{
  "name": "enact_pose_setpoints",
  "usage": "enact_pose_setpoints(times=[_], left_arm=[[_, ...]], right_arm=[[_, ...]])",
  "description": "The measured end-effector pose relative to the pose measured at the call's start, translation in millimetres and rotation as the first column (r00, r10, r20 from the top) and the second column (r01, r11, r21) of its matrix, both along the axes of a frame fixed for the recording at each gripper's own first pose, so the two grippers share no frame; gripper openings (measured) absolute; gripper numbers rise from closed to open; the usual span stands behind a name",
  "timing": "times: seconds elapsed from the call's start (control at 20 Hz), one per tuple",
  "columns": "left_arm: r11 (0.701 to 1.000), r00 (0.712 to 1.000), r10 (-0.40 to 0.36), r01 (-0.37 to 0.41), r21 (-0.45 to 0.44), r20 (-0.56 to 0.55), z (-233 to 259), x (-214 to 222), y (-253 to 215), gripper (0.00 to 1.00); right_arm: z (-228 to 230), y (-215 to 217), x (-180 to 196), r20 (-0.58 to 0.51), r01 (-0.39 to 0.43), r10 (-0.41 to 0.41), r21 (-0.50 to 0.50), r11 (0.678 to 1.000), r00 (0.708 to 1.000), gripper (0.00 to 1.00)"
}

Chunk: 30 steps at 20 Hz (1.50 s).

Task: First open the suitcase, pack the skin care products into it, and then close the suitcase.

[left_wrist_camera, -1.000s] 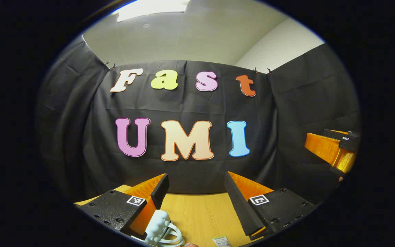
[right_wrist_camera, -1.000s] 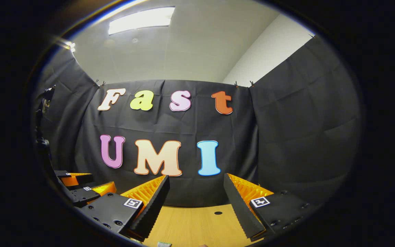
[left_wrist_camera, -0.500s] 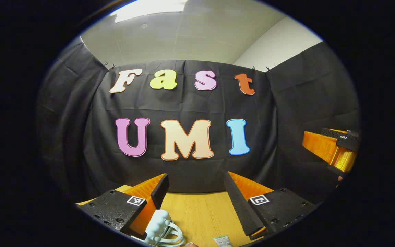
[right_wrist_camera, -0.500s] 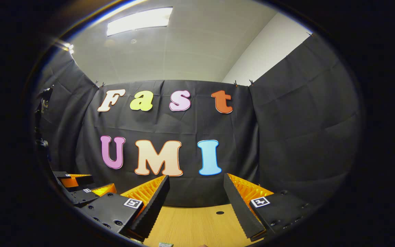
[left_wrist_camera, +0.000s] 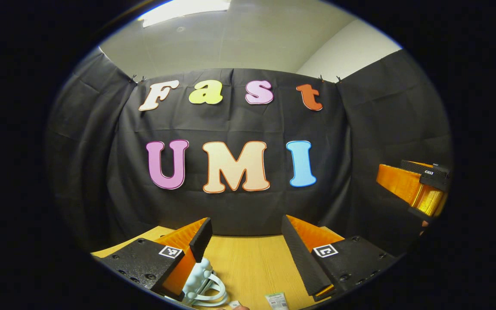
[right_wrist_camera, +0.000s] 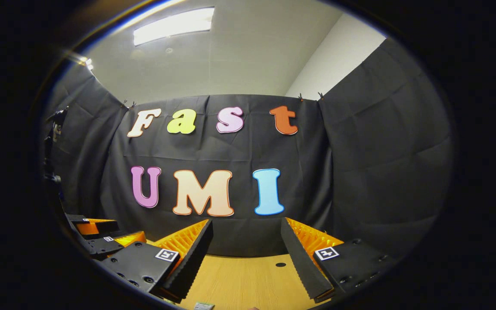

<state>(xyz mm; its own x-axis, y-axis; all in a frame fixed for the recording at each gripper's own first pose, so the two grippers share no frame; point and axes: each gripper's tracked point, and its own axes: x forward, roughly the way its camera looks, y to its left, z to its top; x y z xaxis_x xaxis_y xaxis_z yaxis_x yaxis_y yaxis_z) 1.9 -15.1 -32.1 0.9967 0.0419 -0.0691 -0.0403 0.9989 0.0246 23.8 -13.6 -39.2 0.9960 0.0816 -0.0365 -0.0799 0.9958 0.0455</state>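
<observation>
My left gripper [left_wrist_camera: 244,232] hovers open over the wooden table [left_wrist_camera: 252,267], nothing between its fingers. Just below its left finger lies a pale white item with a looped strap [left_wrist_camera: 203,284]; I cannot tell what it is. A small labelled sachet [left_wrist_camera: 276,300] lies at the bottom edge. My right gripper [right_wrist_camera: 246,234] is also open and empty above the table [right_wrist_camera: 239,284], with a sachet's edge [right_wrist_camera: 203,306] at the very bottom. The right gripper [left_wrist_camera: 420,189] appears far right in the left gripper view. The left gripper [right_wrist_camera: 101,234] sits low at the left in the right gripper view.
The black cloth wall closes the table's far side and both flanks. A small round hole [right_wrist_camera: 280,264] marks the tabletop near the back. A dark stand [right_wrist_camera: 52,146] rises at the far left. Bare wood lies between each pair of fingers.
Both views have tipped slightly downward, so a little more tabletop appears. The right gripper view has also turned a bit left. Both grippers stay open.
</observation>
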Motion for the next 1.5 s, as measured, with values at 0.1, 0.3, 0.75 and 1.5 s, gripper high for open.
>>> enact_pose_setpoints(times=[0.1,0.3,0.75,1.5], left_arm=[[0.999,0.999,0.033,-0.032,0.022,-0.022,-9.9,-0.1,7.5,0.94],[0.996,0.993,0.076,-0.071,0.053,-0.089,-41.5,-1.9,26.2,0.98],[1.000,0.911,-0.011,0.020,0.017,-0.412,-168.6,-1.0,57.1,0.98],[0.997,0.654,-0.058,0.075,-0.011,-0.754,-299.3,-28.0,44.6,0.91]], right_arm=[[-9.2,-1.7,1.4,-0.004,-0.027,0.027,0.014,1.000,1.000,0.98],[-30.2,2.5,11.0,-0.030,-0.048,0.048,0.000,0.999,0.998,0.99],[-69.9,30.3,11.5,-0.125,0.021,-0.028,-0.053,0.998,0.992,0.99],[-88.7,8.2,-9.5,-0.190,0.102,-0.121,-0.108,0.989,0.974,0.99]])
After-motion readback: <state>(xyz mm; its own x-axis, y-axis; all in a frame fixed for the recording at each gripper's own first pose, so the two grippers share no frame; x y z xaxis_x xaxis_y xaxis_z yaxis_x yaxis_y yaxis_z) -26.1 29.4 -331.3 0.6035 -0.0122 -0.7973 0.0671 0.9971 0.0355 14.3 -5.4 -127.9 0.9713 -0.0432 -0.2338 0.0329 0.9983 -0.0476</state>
